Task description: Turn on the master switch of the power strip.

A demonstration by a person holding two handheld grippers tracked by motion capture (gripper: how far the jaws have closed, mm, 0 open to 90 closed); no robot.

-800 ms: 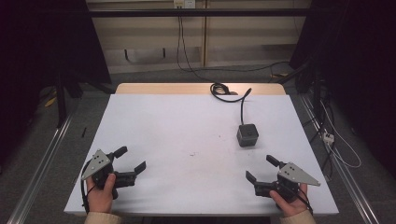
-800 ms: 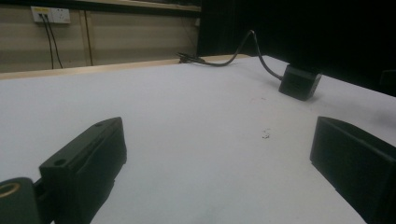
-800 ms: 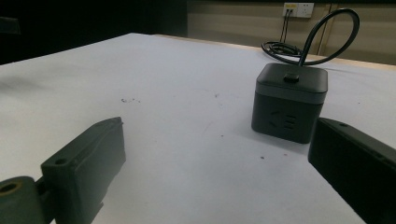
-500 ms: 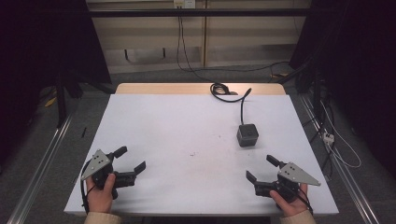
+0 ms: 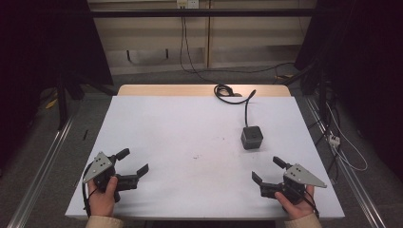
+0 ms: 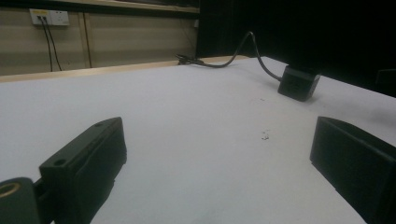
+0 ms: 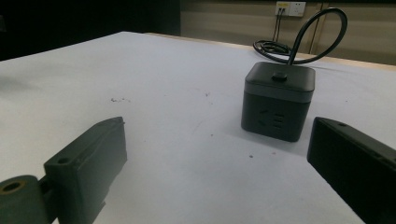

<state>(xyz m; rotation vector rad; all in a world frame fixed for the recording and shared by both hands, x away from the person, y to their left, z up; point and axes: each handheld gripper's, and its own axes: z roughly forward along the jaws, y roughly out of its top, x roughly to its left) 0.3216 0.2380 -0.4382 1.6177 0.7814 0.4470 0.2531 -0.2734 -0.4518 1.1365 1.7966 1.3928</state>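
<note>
While parked at the near table (image 5: 190, 123) edge in the high view, left gripper (image 5: 134, 163) at near-left, jaws spread, gripping nothing. Right gripper (image 5: 267, 170) at near-right, jaws likewise spread, empty. Cube (image 5: 251, 137) on the right half of the table, upright, just beyond the right gripper, apart from it. Cord (image 5: 237, 97) off the cube's far side, coiled at the far edge. Both hands (image 5: 102, 197) low at the bottom.

Left gripper view: left gripper (image 6: 217, 158) looked across bare table, jaws wide, nothing between. Cube (image 6: 299, 83) far off up right, well apart, cord (image 6: 243, 51) trailing back to the far edge.

Right gripper view: right gripper (image 7: 217, 158) pointed at the cube (image 7: 278, 100), near but not touching, sat slightly right of the jaw gap. Button on top, socket face toward camera. Cord (image 7: 306, 32) looped up behind.

Step judged: start, pre-reach; nothing grasped yet. Next move likely for the right gripper: forward, slightly right, jaws kept wide to straddle the cube's sides, then close. Watch the cord drag.
</note>
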